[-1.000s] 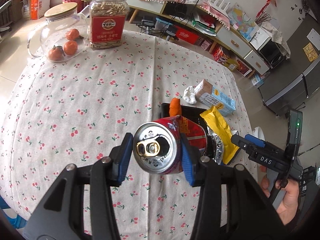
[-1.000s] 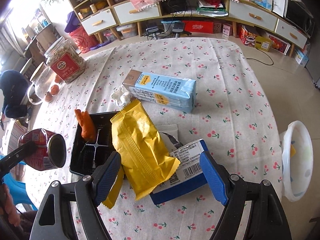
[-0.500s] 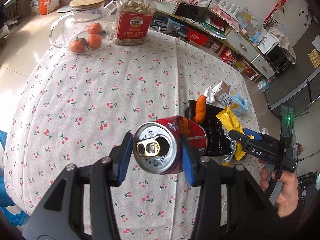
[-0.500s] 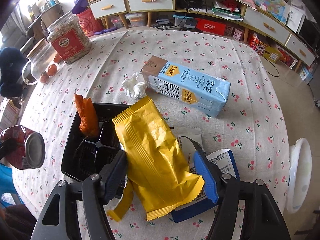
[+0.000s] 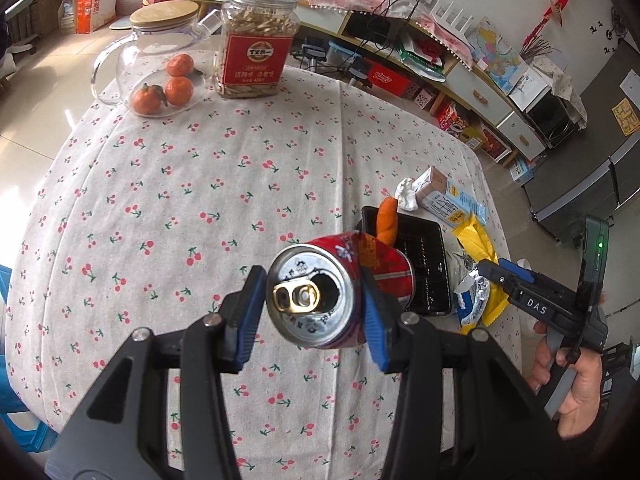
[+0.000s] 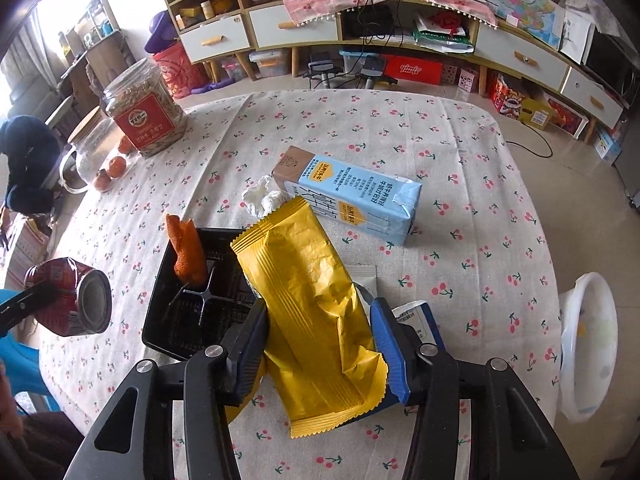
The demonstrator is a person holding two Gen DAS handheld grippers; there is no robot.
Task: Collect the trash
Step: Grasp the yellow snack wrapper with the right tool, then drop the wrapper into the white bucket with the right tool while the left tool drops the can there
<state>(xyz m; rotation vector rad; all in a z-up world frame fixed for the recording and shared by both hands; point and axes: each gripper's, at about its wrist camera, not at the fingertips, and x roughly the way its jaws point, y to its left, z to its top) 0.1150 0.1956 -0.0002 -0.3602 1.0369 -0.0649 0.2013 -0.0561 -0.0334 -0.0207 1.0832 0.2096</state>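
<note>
left tongs: my left gripper [image 5: 314,312] is clamped on a crushed red aluminium drink can [image 5: 340,292], blue pads on both sides, opened top facing me, lifted clear of the cloth.
right tongs: my right gripper [image 6: 320,348] has its jaws closing around a crinkled yellow foil snack wrapper [image 6: 316,320]; the wrapper sits between the blue pads, and I cannot tell whether they press it.
wrapper position: its near end is between my right fingers, its far end leans over the right edge of a black plastic compartment tray [image 6: 192,312].
under wrapper: a blue-and-white printed packet [image 6: 420,320] lies beneath it, just right of the tray.
tray contents: an orange peel piece [image 6: 188,252] stands in the far left compartment.
beyond tray: a crumpled white tissue [image 6: 260,196] touches a light-blue milk carton [image 6: 352,196] lying on its side.
surface: round table with a white cherry-print tablecloth [image 5: 200,184].
far left of table: a clear plastic jar with a red label [image 5: 256,44] beside a glass jug with a wooden lid [image 5: 156,64] holding tangerines.
right of table: a white plastic basin [image 6: 588,344] on the floor.
room: a long low cabinet with white drawers [image 6: 400,36] along the far wall, cluttered on top.
</note>
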